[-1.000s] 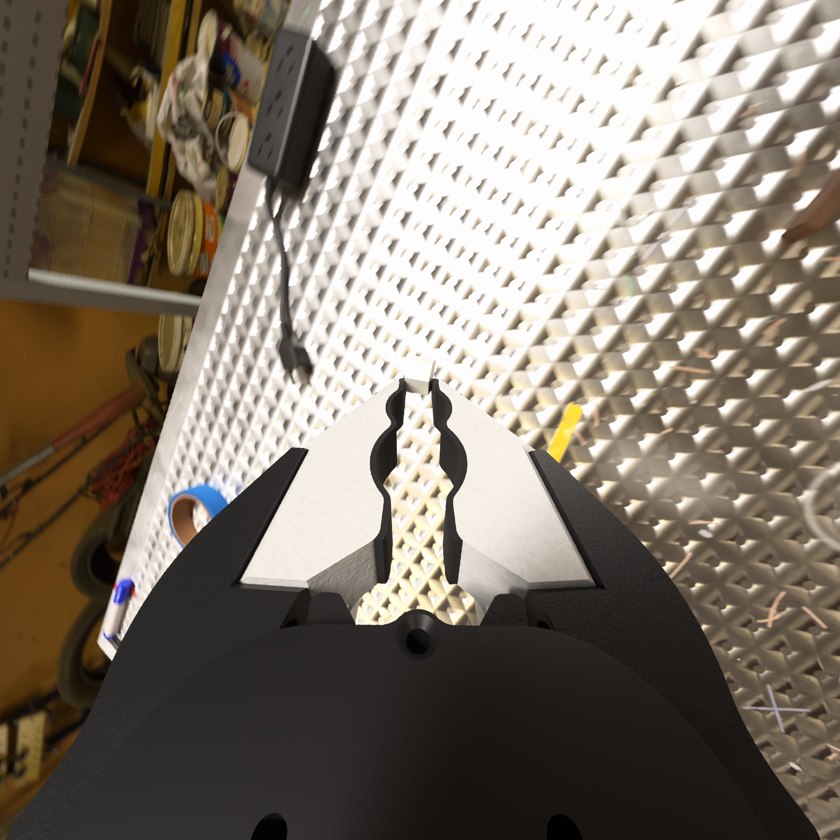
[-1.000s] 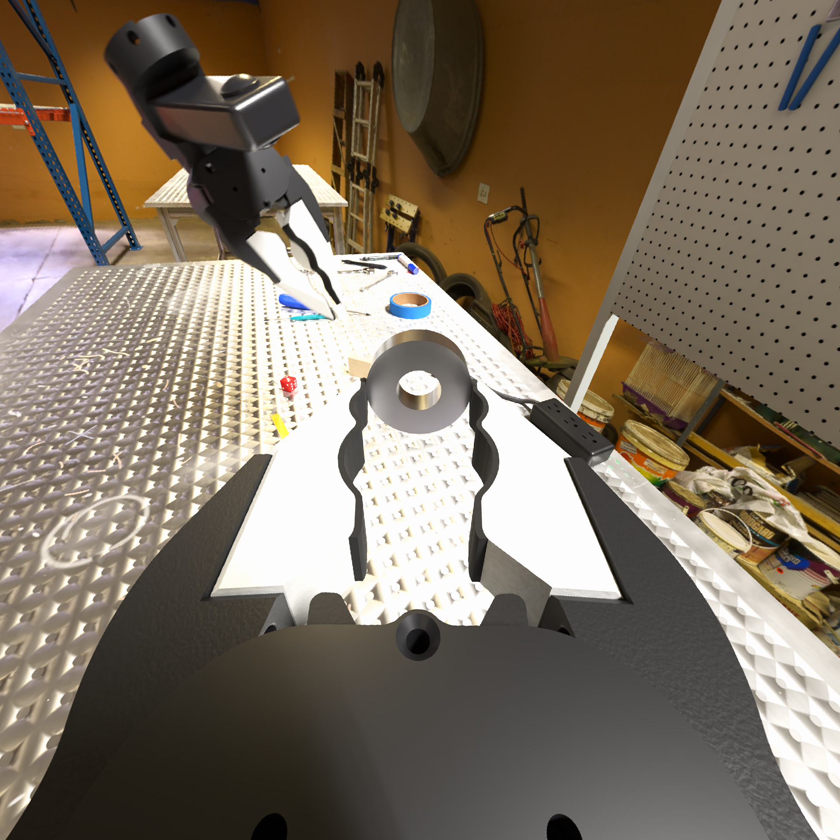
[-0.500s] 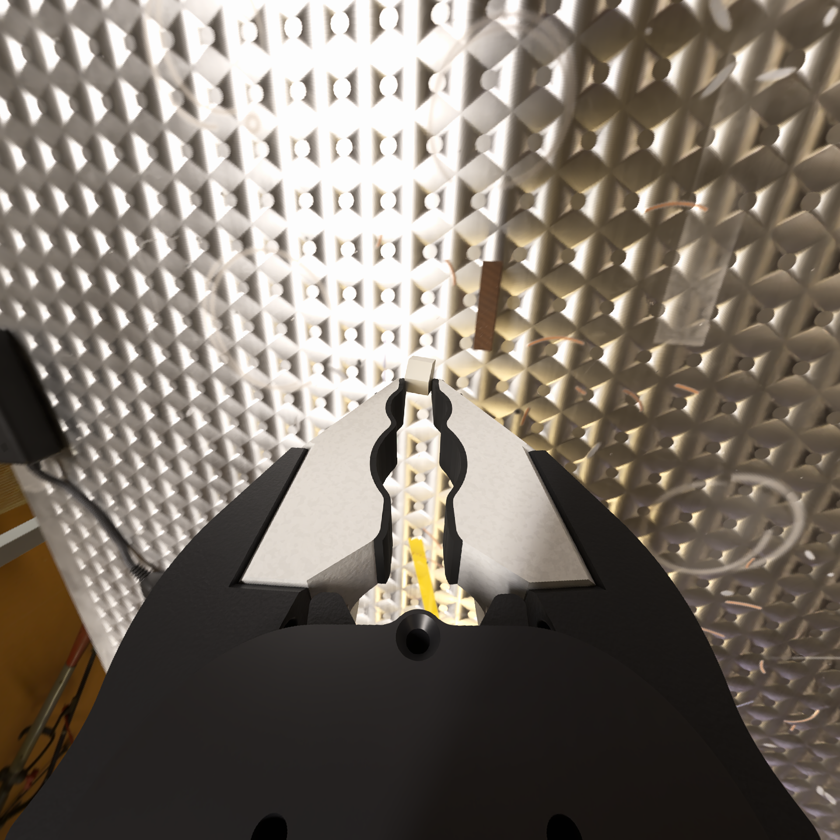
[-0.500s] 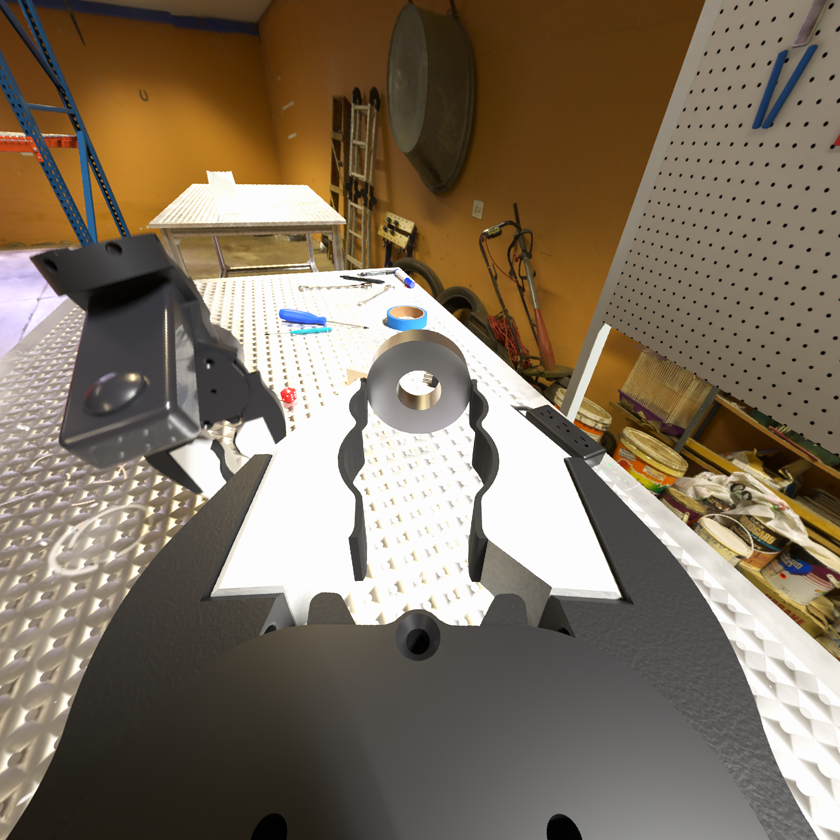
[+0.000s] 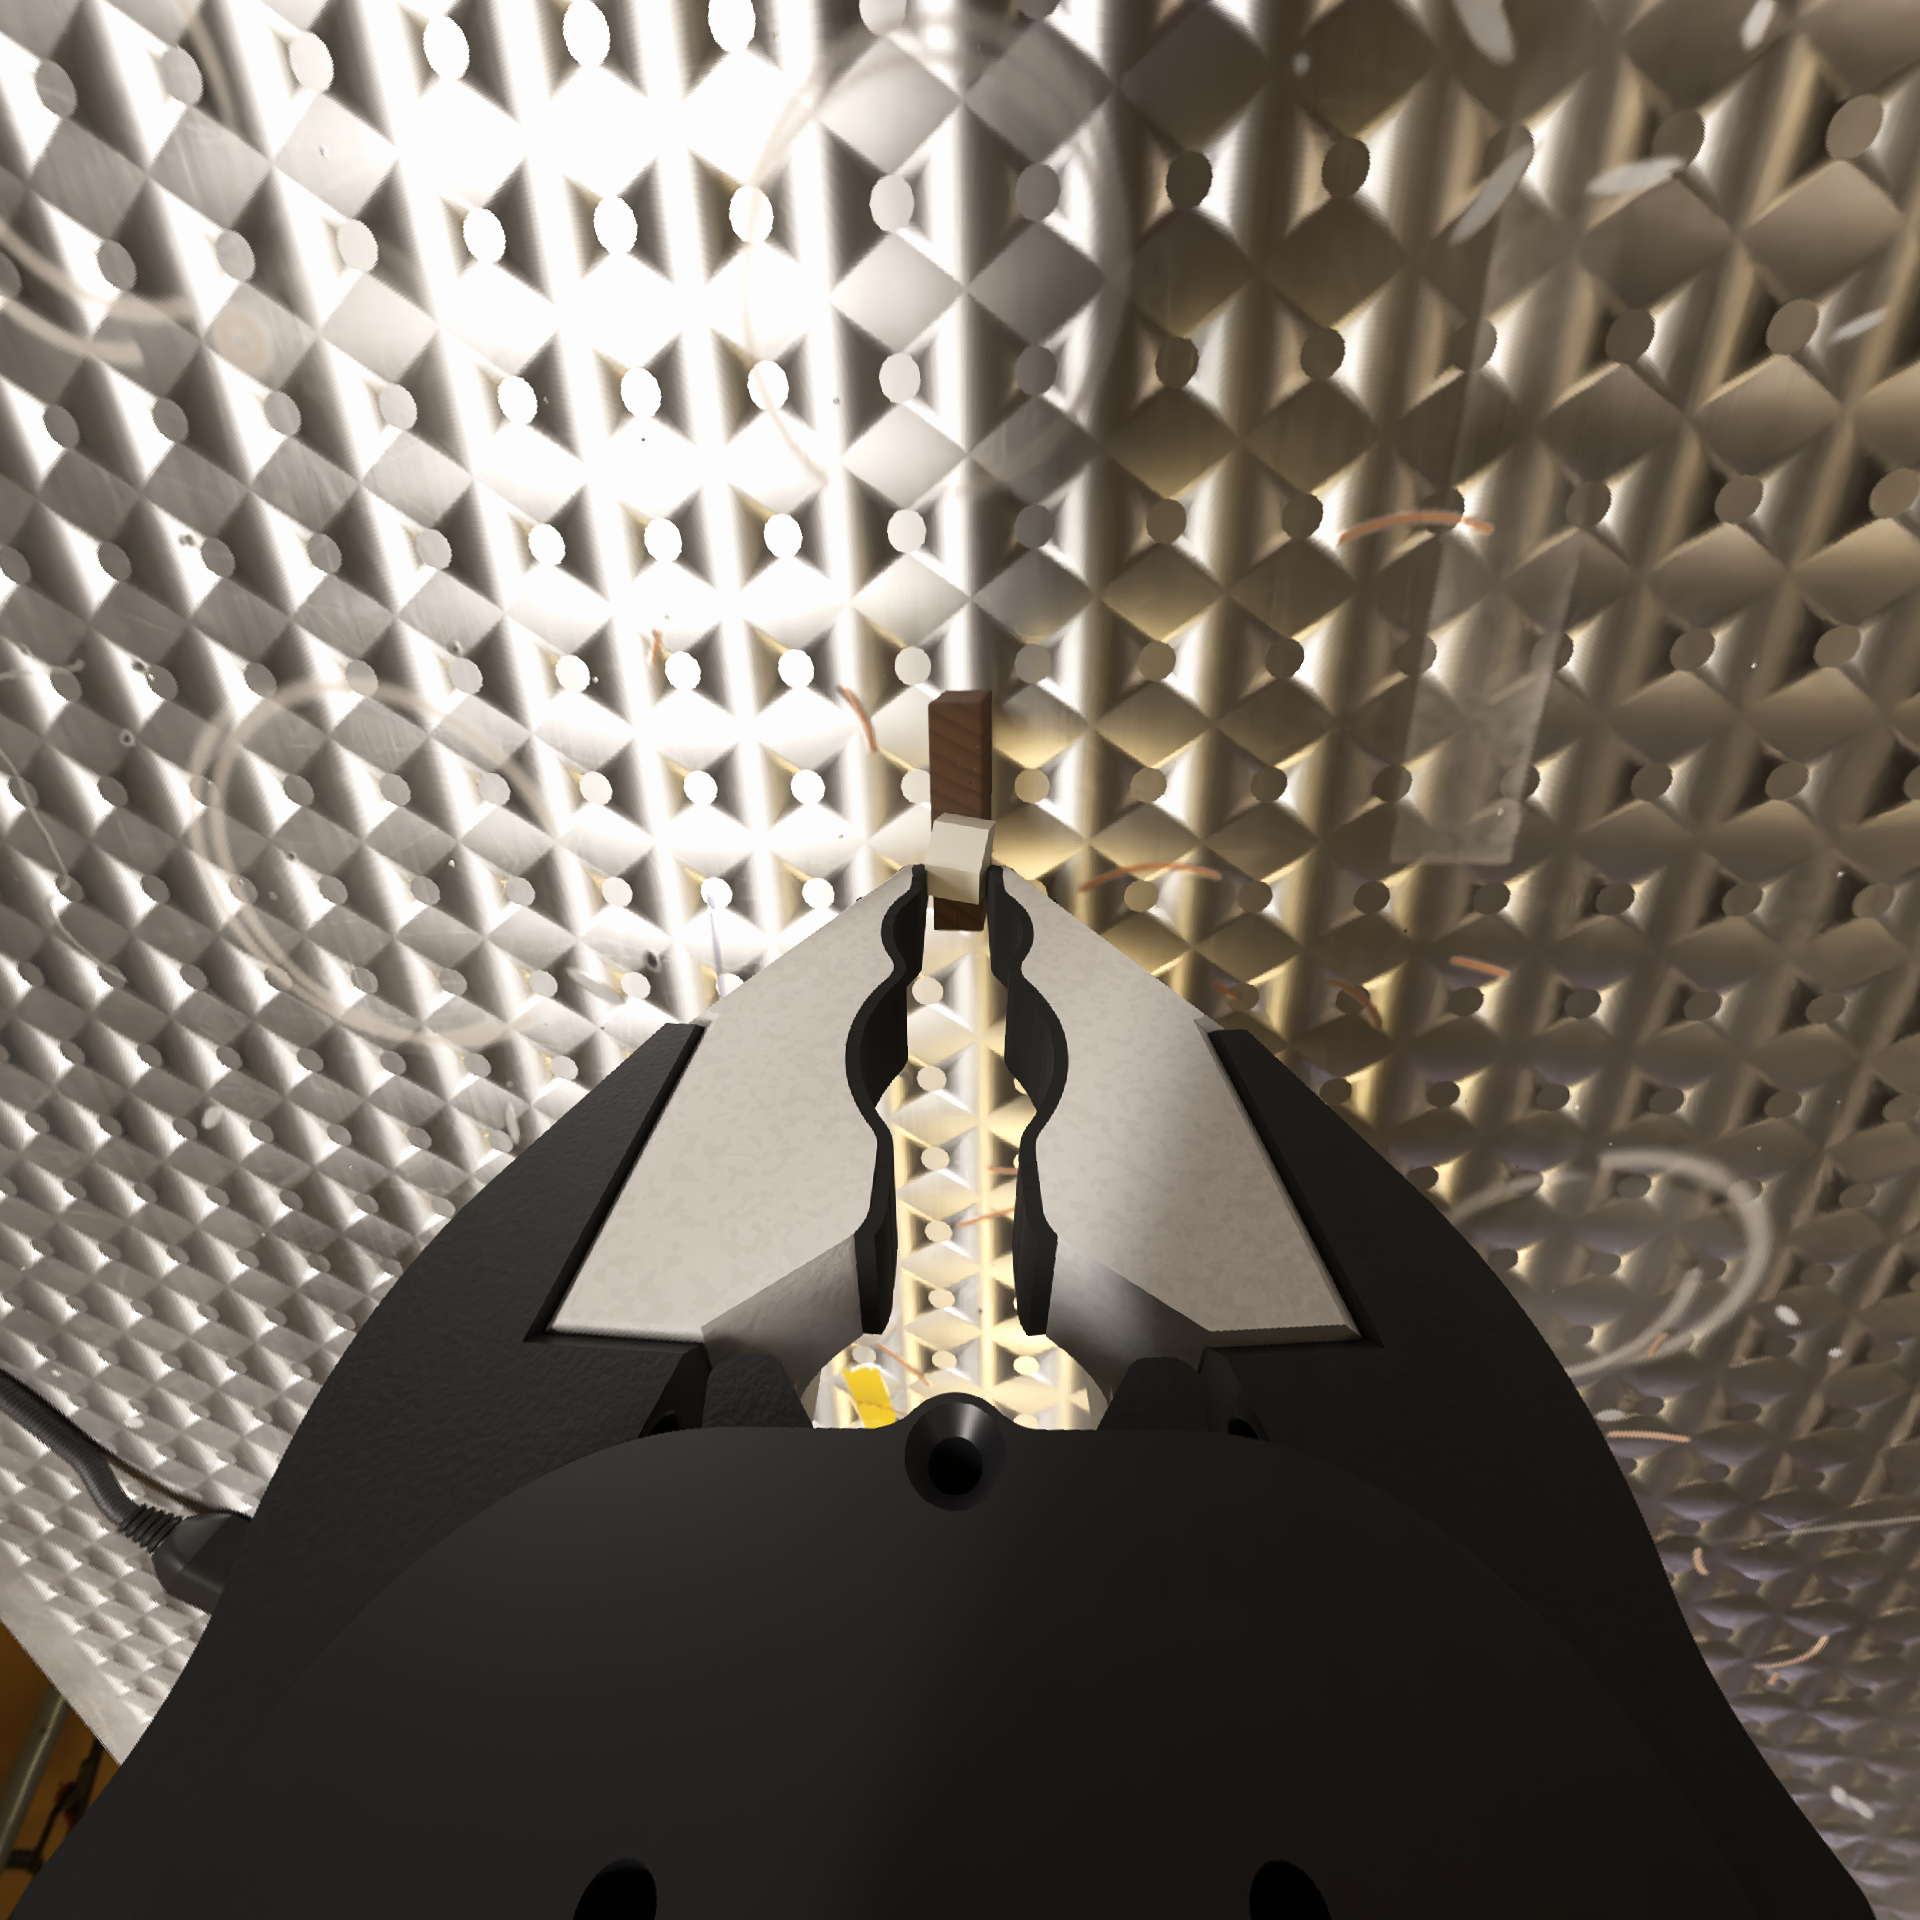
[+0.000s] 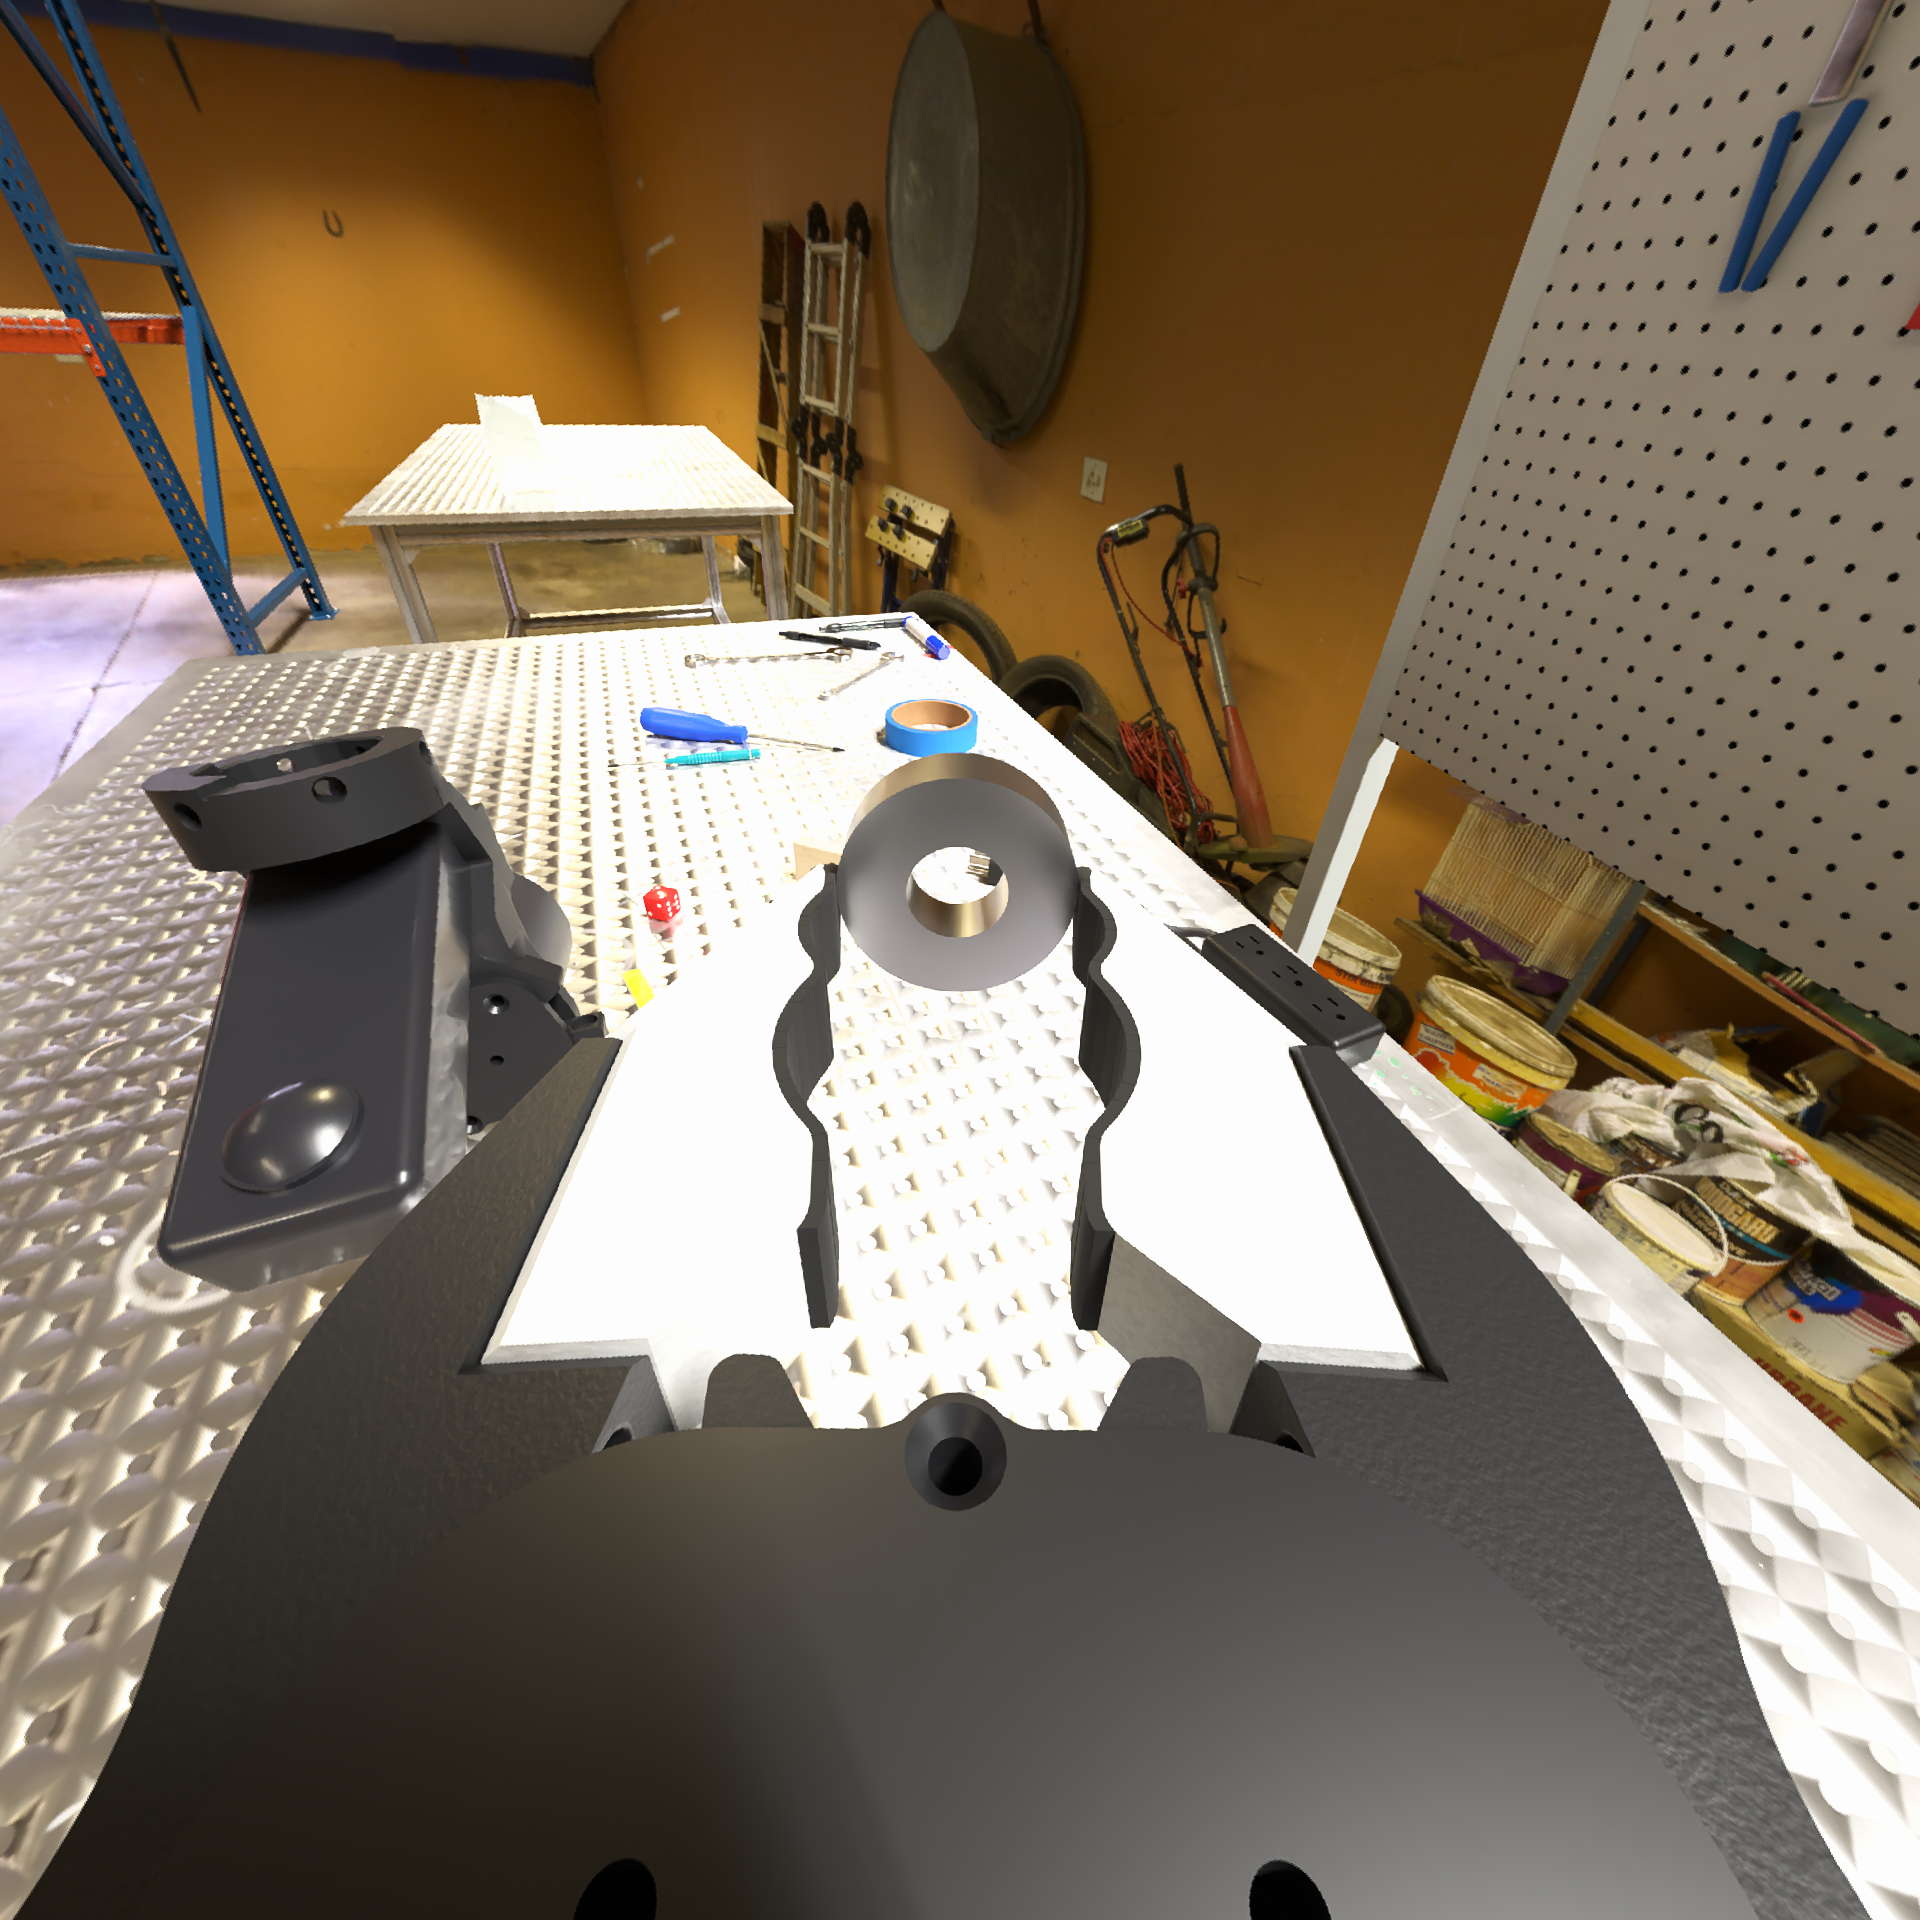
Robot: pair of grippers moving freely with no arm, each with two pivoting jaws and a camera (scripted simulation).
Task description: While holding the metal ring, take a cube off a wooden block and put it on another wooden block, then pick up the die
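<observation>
My left gripper (image 5: 958, 881) points down at the table and is shut on a small cream cube (image 5: 958, 856). The cube sits just over the near part of a thin dark brown wooden block (image 5: 958, 767) lying on the table; I cannot tell if they touch. My right gripper (image 6: 954, 883) is shut on a grey metal ring (image 6: 954, 883) and holds it upright above the table. The left gripper's black body (image 6: 312, 1018) shows low at the left of the right wrist view. A red die (image 6: 662, 902) lies on the table beyond it. A tan wooden block (image 6: 814, 858) peeks out behind the ring.
A yellow strip (image 6: 638, 985) lies near the die. A blue screwdriver (image 6: 694, 724), a teal one (image 6: 712, 757), blue tape roll (image 6: 930, 725) and wrenches (image 6: 790, 659) lie farther back. A black power strip (image 6: 1294, 985) sits at the table's right edge, with paint cans (image 6: 1486, 1049) below.
My left gripper has swung away from the table's far side and come down low over the brown block with the cube. My right gripper has kept the ring still.
</observation>
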